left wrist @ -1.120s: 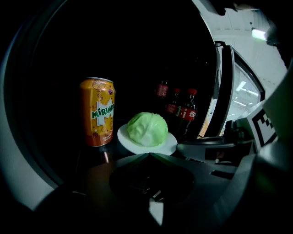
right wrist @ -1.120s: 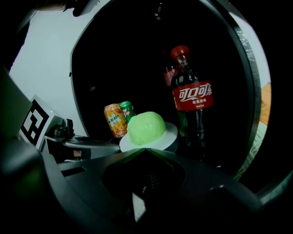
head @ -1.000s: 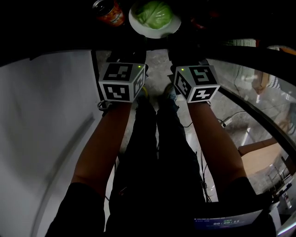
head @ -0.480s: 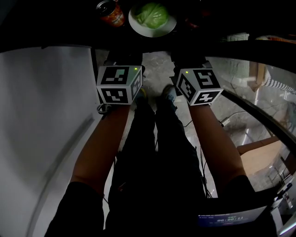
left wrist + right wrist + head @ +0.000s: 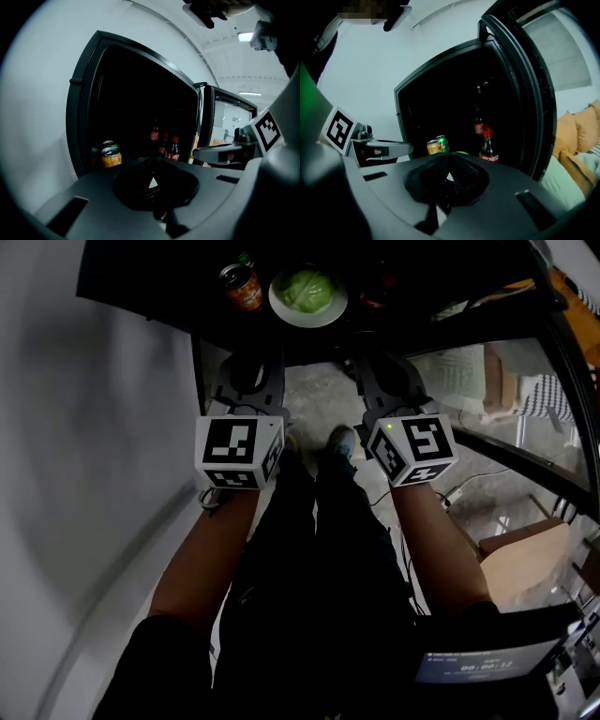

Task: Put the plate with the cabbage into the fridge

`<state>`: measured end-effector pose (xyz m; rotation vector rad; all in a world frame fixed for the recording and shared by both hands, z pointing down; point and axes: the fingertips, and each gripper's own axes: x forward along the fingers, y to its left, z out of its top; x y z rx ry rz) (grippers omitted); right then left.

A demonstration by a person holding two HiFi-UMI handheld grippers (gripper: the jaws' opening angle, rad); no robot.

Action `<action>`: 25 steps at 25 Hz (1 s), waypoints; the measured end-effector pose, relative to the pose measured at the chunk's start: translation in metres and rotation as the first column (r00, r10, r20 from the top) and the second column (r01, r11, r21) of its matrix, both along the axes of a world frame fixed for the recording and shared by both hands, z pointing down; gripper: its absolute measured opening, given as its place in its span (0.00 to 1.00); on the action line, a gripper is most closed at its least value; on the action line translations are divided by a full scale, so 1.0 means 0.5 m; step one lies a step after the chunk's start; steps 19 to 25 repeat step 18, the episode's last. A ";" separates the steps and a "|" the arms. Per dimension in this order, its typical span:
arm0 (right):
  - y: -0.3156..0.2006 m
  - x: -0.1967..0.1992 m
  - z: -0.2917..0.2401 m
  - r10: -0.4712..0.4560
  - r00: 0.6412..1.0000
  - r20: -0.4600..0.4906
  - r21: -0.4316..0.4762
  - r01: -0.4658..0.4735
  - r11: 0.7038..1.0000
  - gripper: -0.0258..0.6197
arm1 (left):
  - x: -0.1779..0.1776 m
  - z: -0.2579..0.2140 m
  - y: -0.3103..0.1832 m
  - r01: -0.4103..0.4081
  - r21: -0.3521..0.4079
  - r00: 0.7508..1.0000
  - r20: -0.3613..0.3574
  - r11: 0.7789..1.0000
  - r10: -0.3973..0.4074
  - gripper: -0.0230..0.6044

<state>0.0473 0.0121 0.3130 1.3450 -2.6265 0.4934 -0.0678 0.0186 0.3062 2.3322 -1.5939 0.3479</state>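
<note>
- Red labels with white script on the cola bottles (image 5: pixel 487 146) at the back of the fridge (image 5: pixel 131 103); print too small to read.
- Orange can (image 5: pixel 244 287) just left of the plate (image 5: pixel 277 306), apart from it; green can (image 5: pixel 442 142) close behind the orange one.
- Black-and-white square markers on both grey cubes.
- Round white plate carrying a pale green, rounded cabbage (image 5: pixel 309 287), resting inside the fridge on the dark surface, near its front edge.
- Left gripper (image 5: pixel 251 371): matte dark jaws together at the tips, nothing between.
- Right gripper (image 5: pixel 380 376): jaws likewise closed and empty.
- Both grippers before the front edge, well apart from the plate.
- Dark-framed glass door (image 5: pixel 525 93) swung wide at the right, opening unobstructed.
</note>
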 end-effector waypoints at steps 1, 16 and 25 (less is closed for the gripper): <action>0.007 0.004 -0.010 0.008 1.000 -0.002 0.005 -0.008 1.000 0.05 | 0.000 -0.012 0.007 -0.003 0.006 1.000 0.000 1.000 0.003 0.04; 0.087 0.003 -0.103 0.043 0.998 -0.039 0.091 -0.039 0.995 0.05 | -0.014 -0.100 0.080 -0.054 0.071 0.999 0.012 0.996 0.053 0.04; 0.094 -0.004 -0.110 0.042 0.998 -0.037 0.097 -0.038 0.995 0.05 | -0.017 -0.104 0.089 -0.055 0.074 0.998 0.012 0.996 0.054 0.04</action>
